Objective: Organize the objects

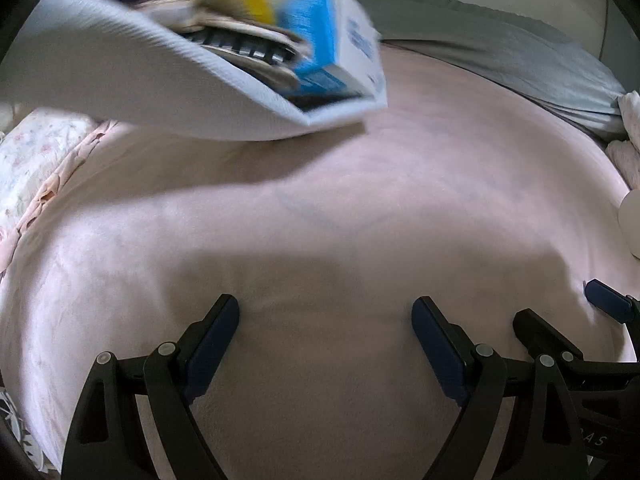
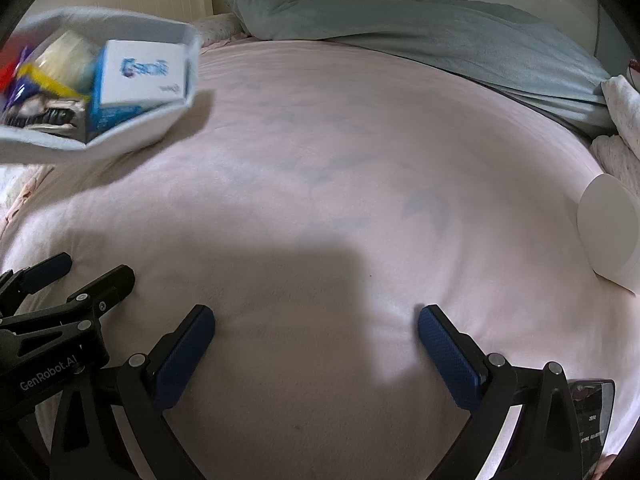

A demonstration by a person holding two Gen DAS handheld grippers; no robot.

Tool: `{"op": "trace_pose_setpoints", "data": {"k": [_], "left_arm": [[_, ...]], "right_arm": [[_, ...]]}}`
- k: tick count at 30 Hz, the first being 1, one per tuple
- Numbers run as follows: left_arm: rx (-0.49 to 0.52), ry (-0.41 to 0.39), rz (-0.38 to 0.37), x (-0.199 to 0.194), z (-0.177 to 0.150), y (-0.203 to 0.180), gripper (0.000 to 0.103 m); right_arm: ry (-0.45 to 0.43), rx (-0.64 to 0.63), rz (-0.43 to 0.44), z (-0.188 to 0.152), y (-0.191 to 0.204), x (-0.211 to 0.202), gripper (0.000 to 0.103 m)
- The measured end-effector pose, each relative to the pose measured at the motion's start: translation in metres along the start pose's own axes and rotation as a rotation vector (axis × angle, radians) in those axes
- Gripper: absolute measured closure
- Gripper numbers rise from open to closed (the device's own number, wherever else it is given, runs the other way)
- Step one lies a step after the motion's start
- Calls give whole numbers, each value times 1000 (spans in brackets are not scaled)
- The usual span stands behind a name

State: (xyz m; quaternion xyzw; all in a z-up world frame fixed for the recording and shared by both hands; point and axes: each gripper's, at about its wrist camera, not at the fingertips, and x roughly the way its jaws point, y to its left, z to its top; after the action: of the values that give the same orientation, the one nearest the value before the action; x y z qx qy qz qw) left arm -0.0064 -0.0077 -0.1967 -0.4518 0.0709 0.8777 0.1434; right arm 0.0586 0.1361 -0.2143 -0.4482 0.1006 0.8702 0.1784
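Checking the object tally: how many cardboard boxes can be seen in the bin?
1: a blue-and-white box at the right end of the grey bin. Others may be hidden under the blurred clutter.

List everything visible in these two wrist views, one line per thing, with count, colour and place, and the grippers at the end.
Soft grey fabric bin: one, pale grey, far left on the bed, blurred, seemingly tilted.
Blue-and-white cardboard box: one, inside the bin at its near corner.
Yellow-and-cream item: one, inside the bin, too blurred to identify.
Dark comb-like item: one, black, in the bin under the box.
Pink bedsheet: one, pale pink, covering the bed.
Grey-green pillow: one, along the far edge.
White round object: one, right edge of the bed.
Dark glossy packet: one, lower right by the right gripper.
Left gripper: open, empty, above the sheet.
Right gripper: open, empty, above the sheet.
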Motion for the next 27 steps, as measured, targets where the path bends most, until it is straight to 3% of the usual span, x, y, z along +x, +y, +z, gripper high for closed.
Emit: {"op": "trace_pose_setpoints", "data": {"k": [27], "left_arm": [[2, 2, 3, -3, -2, -6, 15]], "right_arm": [[1, 3, 3, 1, 0, -4, 0]]}}
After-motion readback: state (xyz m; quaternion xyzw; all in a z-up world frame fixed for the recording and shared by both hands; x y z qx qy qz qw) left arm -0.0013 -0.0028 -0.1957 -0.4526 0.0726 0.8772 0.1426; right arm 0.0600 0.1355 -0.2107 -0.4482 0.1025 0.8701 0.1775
